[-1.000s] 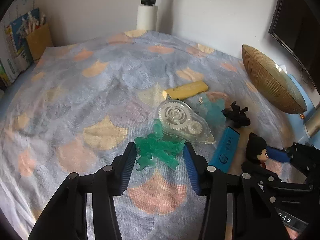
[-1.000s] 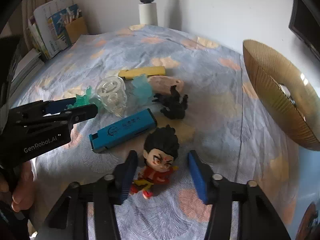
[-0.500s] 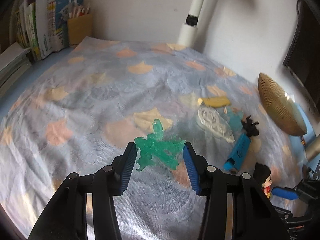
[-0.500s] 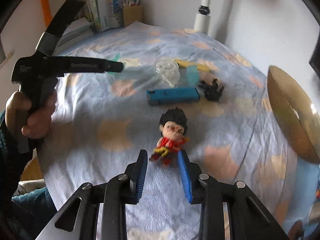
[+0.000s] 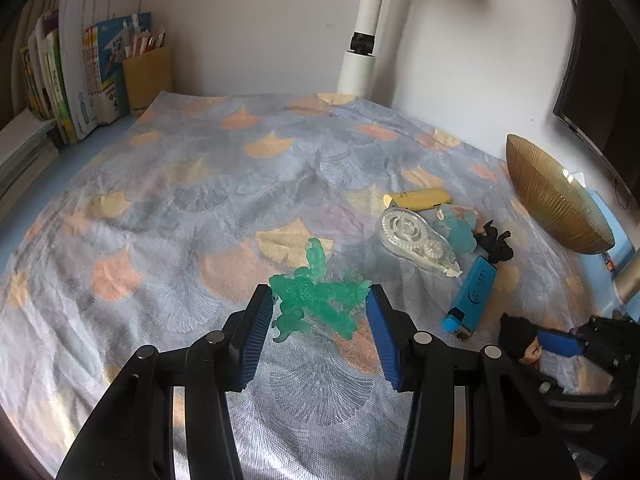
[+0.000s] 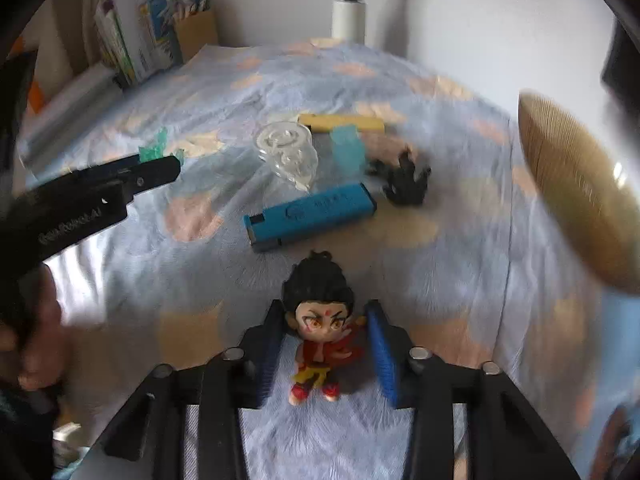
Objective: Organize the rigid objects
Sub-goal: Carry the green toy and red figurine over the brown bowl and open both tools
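On the cloth point(image 5: 240, 184): two lighters, perhaps five small figures.

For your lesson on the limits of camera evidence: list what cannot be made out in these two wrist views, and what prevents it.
- Left wrist view: the doll shows only its head; the right gripper covers its body.
- Right wrist view: the green figure is mostly hidden behind the left gripper.
- Right wrist view: motion blur smears the bowl and the black figure.
- Both views: the print on the blue lighter is too small to read.
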`<state>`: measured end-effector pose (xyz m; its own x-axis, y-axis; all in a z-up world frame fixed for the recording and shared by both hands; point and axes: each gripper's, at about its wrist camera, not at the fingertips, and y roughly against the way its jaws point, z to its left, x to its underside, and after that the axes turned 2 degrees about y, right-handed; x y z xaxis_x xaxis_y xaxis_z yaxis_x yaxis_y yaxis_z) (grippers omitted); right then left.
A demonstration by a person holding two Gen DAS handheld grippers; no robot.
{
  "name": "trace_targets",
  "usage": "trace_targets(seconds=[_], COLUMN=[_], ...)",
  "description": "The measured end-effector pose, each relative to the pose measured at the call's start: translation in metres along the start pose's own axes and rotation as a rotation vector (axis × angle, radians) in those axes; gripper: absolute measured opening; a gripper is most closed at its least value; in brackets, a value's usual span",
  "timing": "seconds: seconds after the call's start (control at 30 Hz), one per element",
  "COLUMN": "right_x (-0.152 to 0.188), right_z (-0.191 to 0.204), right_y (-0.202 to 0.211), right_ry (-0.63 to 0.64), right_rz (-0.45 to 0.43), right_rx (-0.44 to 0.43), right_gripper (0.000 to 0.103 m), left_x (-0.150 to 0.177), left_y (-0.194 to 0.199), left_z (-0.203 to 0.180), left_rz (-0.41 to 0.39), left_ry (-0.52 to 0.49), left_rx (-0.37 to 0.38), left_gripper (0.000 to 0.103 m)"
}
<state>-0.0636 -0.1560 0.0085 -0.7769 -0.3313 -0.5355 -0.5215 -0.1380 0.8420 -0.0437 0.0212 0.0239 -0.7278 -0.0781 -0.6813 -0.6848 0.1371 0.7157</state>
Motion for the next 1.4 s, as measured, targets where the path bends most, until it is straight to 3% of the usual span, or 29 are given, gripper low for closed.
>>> trace_targets(seconds=[0.07,0.17,0.33,0.5,0.67,0.9,1.07,1.2,1.3,1.4], right_x=[0.001,0.010,0.030,0.031,0.038,0.063,0.058,0.037,0.021,0.005], right_z=[0.010,0.016,0.018,0.002,0.015,0.033,-0.018,-0.082,-0.126,-0.167], right_y=[0.003,0.014,0.025,0.019,0.023,0.047,0.079,0.113,0.135,0.144], right_ry=[0.047,0.118,0.255,0.149,0.124,0.241,0.171,0.074,0.012,-0.053], right_rz=[-0.025,-0.060,-0.026,-0.008,-0.072,-0.098,-0.152,-0.228,-0.280,-0.281], right_rx=[0.013,-0.076,-0.122,-0.175,-0.110,-0.112,-0.063,0.048,0.126,0.181], right_gripper=[0.037,0.037,0.037,0.041,0.036,0.035,0.035,0.035,0.035,0.035], left_x=[0.000,0.000,0.000,0.000,0.000,-0.004,-0.040,-0.077,-0.102,-0.117], left_y=[0.000,0.000,0.000,-0.001,-0.001,0.009,0.035,0.043,0.035,0.010], left_z=[0.003,0.005,0.003,0.003,0.000,-0.023,-0.067,-0.122,-0.166,-0.204], left_rz=[0.003,0.003,-0.007,-0.002,0.002,-0.014,-0.077,-0.123,-0.140,-0.096], left_ry=[0.015,0.024,0.004,0.005,-0.011,-0.088,-0.129,-0.190,-0.225,-0.237], left_rx=[0.010,0.018,0.009,0.005,-0.008,-0.065,0.041,0.115,0.166,0.205], left_gripper=[0.045,0.045,0.045,0.045,0.045,0.045,0.045,0.045,0.045,0.045])
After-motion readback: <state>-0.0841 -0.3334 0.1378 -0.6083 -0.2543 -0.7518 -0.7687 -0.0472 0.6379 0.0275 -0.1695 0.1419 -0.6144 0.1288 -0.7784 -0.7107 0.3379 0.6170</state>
